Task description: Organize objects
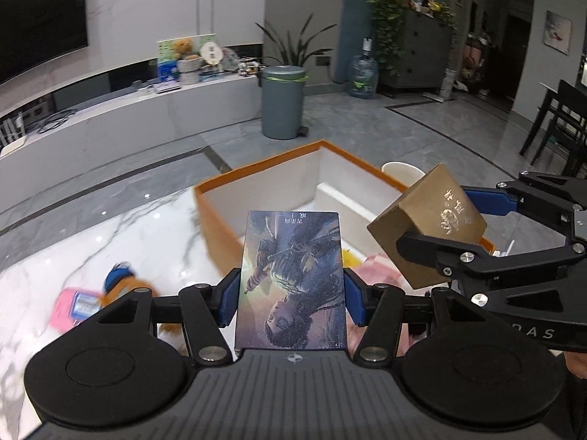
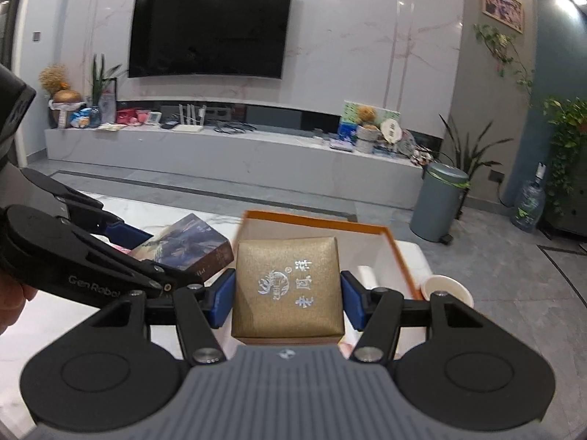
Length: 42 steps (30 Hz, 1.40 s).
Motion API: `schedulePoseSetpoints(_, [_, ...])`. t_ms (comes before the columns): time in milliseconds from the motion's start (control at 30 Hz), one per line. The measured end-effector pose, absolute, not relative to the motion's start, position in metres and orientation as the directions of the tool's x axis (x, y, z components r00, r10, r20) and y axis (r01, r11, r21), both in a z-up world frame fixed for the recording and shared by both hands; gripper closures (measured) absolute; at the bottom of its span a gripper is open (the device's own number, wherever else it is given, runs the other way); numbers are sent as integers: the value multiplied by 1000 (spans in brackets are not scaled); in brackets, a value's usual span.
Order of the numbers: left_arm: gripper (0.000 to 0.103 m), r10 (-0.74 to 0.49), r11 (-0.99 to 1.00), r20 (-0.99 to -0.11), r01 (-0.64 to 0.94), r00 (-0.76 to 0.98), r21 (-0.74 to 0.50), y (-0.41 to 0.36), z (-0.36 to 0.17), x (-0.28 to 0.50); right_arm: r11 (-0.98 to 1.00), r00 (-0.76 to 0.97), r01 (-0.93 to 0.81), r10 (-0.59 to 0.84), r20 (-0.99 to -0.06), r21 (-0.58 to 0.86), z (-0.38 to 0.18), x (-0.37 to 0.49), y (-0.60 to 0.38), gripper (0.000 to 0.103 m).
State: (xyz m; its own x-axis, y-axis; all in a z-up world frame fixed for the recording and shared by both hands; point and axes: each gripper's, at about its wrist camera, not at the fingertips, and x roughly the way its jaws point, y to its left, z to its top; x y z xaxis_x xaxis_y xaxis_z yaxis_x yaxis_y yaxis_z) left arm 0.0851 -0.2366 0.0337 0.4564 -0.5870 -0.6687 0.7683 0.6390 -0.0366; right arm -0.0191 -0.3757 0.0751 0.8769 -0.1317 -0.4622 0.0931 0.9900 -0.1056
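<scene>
Claws both loaded: my left claw (image 1: 291,286) pinches the picture box (image 1: 291,278) by its sides, my right claw (image 2: 288,299) clamps the gold box (image 2: 288,286). Both hang near the open orange box (image 1: 256,179), likely their drop spot.

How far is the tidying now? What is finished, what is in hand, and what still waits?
Done: nothing clearly. The orange box shows only white lining where visible.

In hand: the left tongs grip the illustrated box; the right tongs grip the gold box. Both are in the air near the orange box.

Left: a pink packet, a blue and orange toy and pink cloth still lie on the marble table.
</scene>
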Motion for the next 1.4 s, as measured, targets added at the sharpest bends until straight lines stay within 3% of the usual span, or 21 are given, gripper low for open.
schedulePoseSetpoints(567, [38,-465,507,-790,851,401,134,-328,-2,164,986,765,163,-152,-626,-41,43,67,-451,42])
schedulePoseSetpoints(1067, [38,-343,454,-878,877,335,158,-343,-32,201,996,616,37,-88,-783,-82,13,142,-457,42])
schedulePoseSetpoints(1400, [38,-279,429,-896,880,346,206,-345,-43,204,993,574,-17,-85,-814,-116,-9,166,-453,42])
